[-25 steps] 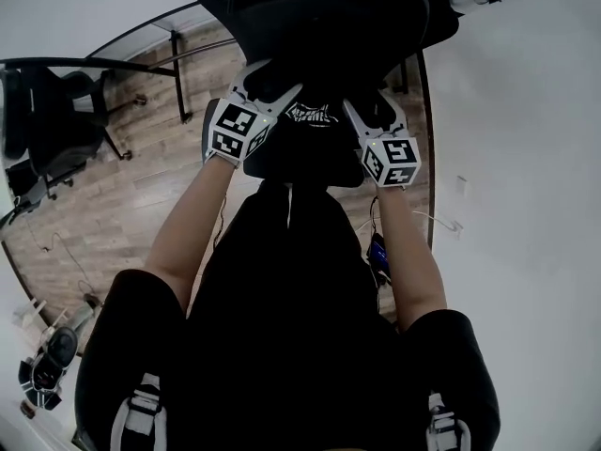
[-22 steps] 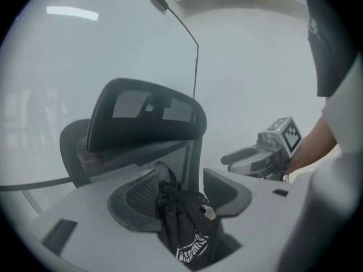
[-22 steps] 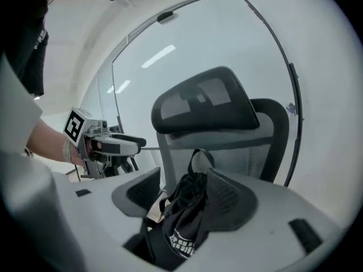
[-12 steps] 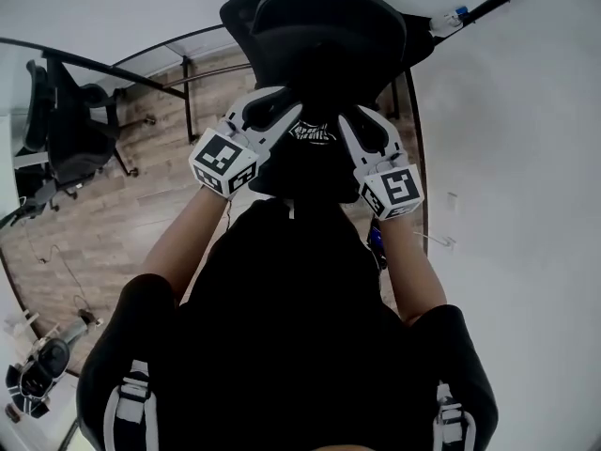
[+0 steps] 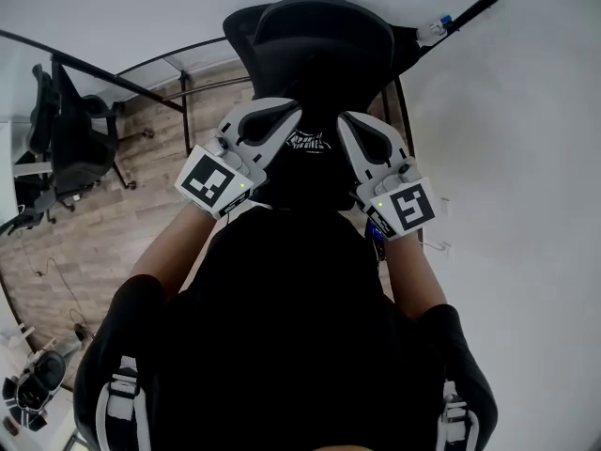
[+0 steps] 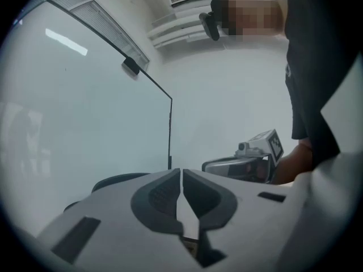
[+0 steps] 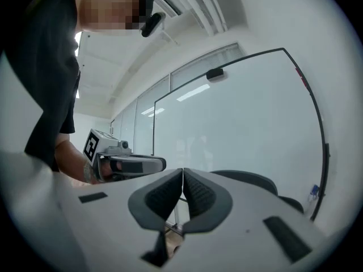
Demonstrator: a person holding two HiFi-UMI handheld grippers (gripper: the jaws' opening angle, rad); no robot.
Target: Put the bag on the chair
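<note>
A black bag with a white logo (image 5: 308,142) lies on the seat of the black office chair (image 5: 319,36). My left gripper (image 5: 291,111) and right gripper (image 5: 346,118) hover over the bag's left and right sides, clear of it. Both have just closed with nothing between the pads. In the left gripper view my left gripper (image 6: 181,177) shows its pads together, with the chair's back (image 6: 119,180) behind and the right gripper (image 6: 249,163) beside it. The right gripper view shows my right gripper (image 7: 182,177) shut and empty too, the left gripper (image 7: 127,163) alongside.
A second black office chair (image 5: 70,130) stands at the left on the wooden floor (image 5: 94,242). A dark desk frame (image 5: 183,111) is left of the chair. A white wall (image 5: 516,158) runs along the right. A glass partition (image 7: 238,112) stands behind the chair.
Both grippers have risen off the bag toward the head camera. Their jaws, spread over the bag a second ago, are now together. The bag stays on the seat.
</note>
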